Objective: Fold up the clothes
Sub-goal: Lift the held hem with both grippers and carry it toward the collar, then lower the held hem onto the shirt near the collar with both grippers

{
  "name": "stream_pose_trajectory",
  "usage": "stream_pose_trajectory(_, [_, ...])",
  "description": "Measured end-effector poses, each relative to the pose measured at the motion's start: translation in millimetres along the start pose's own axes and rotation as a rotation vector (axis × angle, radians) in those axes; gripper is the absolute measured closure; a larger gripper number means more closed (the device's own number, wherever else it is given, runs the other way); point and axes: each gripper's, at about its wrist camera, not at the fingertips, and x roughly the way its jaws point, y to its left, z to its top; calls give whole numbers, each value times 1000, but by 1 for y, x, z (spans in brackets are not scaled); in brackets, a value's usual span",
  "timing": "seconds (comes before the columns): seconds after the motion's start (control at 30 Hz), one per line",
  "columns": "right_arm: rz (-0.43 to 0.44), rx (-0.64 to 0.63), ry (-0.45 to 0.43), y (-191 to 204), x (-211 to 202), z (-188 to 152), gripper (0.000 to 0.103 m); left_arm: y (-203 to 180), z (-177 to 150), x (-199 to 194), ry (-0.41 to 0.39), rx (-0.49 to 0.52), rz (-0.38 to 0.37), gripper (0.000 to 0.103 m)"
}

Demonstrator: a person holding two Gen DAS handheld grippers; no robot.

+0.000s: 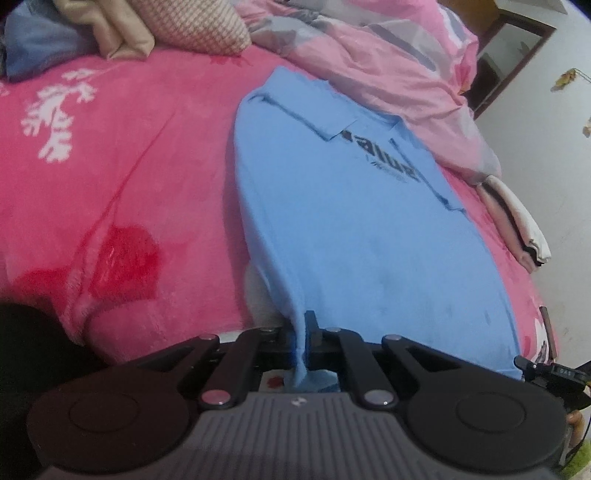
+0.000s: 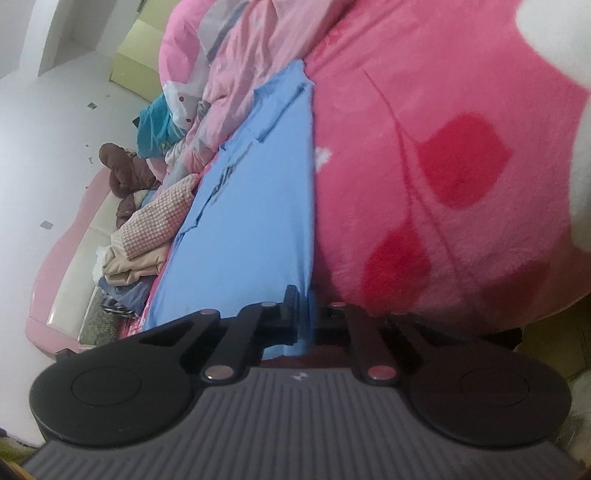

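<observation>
A light blue polo shirt [image 1: 351, 221] with black lettering lies spread on the pink bed blanket [image 1: 110, 166], collar toward the far side. My left gripper [image 1: 301, 332] is shut on the shirt's near hem corner, with a bunch of blue cloth hanging behind the fingers. In the right wrist view the same blue shirt [image 2: 258, 206] stretches away from me, and my right gripper [image 2: 306, 317] is shut on its other near hem corner. The right gripper's tip [image 1: 546, 369] shows at the lower right of the left wrist view.
A rumpled pink quilt [image 1: 388, 66] lies along the shirt's far side. Folded beige, checked and blue clothes [image 1: 110, 29] are piled at the head end. A folded cream garment [image 1: 517, 225] sits at the bed's right edge. White wall and headboard [image 2: 74, 258] bound the bed.
</observation>
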Motion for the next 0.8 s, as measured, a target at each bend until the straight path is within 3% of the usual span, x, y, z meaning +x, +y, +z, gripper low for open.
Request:
stream_pose_trajectory(0.2, [8,-29,-91,25,-20,-6,101,-7,5,-26,-69,19,-23,99])
stream_pose_trajectory(0.47, [74,-44,-175,57,-42,-17,101,-19,2,-80,-183,5,-156,99])
stream_pose_trajectory(0.8, [135,-41,-275,86,-111,-67,101,-18,-31,-148,-241,-16,-242,99])
